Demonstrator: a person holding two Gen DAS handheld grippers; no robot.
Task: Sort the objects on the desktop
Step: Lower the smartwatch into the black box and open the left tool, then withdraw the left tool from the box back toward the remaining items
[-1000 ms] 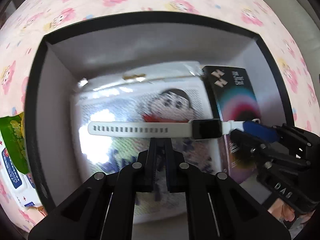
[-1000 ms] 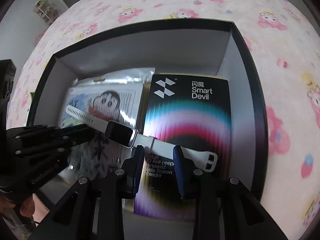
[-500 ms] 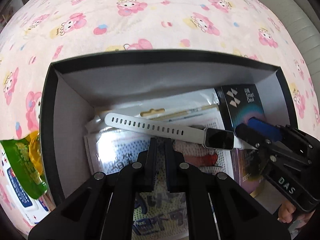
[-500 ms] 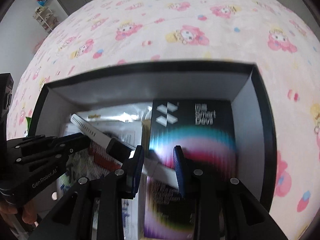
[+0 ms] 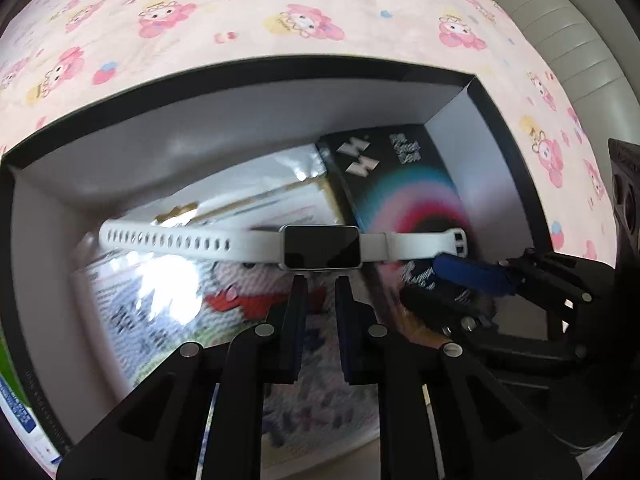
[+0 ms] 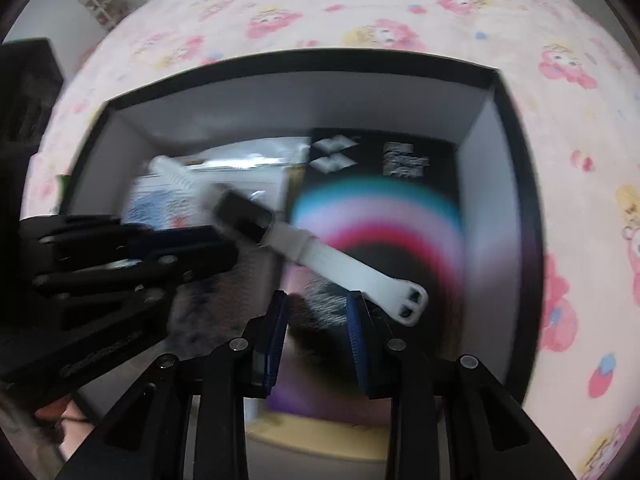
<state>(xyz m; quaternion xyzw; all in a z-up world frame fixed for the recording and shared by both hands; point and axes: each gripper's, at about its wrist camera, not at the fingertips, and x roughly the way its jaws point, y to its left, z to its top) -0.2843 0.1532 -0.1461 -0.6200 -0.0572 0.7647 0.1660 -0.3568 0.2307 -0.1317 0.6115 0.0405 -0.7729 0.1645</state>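
White smartwatch (image 5: 320, 245) lies flat in the black-rimmed box (image 5: 248, 74), across a glossy cartoon packet (image 5: 256, 312) and a dark "Smart Devil" carton (image 6: 380, 216) whose small print blurs. Left gripper (image 5: 319, 280), jaws just parting and empty, points steeply down; right gripper (image 6: 316, 300) is spread, holding nothing.

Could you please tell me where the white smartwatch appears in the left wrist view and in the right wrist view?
Left wrist: smartwatch lies level across the centre, just beyond the fingertips.
Right wrist: smartwatch runs diagonally, upper left to lower right of centre.
Shared landmark: the black rainbow package under its buckle end.
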